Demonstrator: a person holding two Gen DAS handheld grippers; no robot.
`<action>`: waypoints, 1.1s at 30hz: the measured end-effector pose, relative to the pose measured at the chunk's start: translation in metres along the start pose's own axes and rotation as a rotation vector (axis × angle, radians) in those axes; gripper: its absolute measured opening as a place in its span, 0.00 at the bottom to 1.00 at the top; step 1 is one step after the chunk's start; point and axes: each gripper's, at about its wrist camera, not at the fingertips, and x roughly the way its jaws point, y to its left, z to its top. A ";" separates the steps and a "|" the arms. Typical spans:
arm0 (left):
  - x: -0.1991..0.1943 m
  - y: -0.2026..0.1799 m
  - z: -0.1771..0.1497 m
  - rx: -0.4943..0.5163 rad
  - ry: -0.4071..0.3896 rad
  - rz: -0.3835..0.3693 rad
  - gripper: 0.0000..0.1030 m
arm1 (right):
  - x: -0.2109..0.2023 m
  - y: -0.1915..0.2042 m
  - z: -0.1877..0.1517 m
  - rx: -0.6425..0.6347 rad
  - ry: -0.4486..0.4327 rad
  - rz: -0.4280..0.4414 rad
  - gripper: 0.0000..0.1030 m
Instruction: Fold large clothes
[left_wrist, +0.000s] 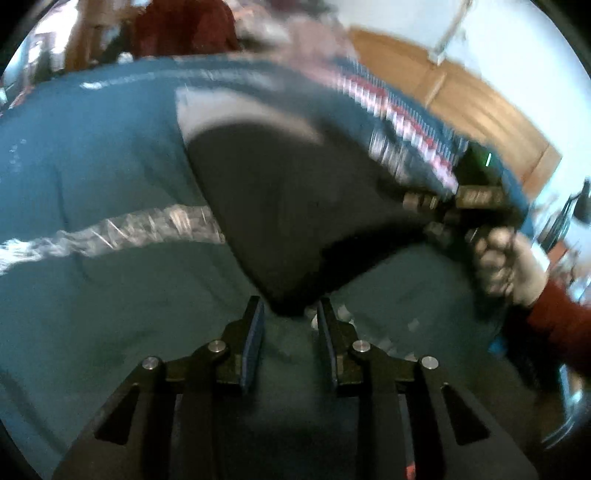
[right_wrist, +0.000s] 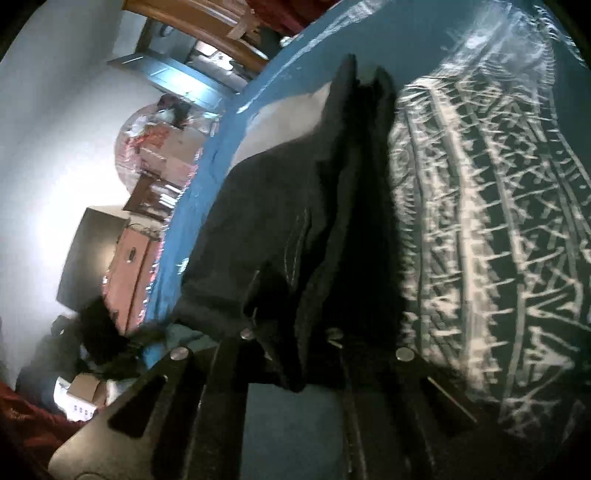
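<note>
One teal bedspread (left_wrist: 92, 155) with white patterned bands covers the bed and carries everything. On it lies a black garment (left_wrist: 288, 206), its long axis running from the left gripper (left_wrist: 290, 325) up and right to the right gripper (left_wrist: 443, 210), toward the bed's far-right edge. The garment's lower corner sits between the left gripper's spread fingers; they are parted and not pinching it. The right gripper (right_wrist: 291, 354), held by a gloved hand (left_wrist: 506, 262) in a red sleeve (left_wrist: 561, 332), is clenched on the garment's stitched edge. No readable writing shows; motion blur smears the patterns.
</note>
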 end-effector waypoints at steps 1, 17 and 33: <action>-0.006 -0.004 0.008 0.006 -0.038 -0.005 0.28 | 0.002 -0.006 0.000 0.017 0.003 -0.004 0.04; 0.095 -0.016 0.008 0.101 0.095 -0.024 0.36 | -0.053 0.058 0.015 -0.234 -0.155 -0.251 0.27; 0.087 -0.010 0.004 0.063 0.072 -0.064 0.42 | 0.036 0.051 0.141 -0.343 -0.071 -0.463 0.07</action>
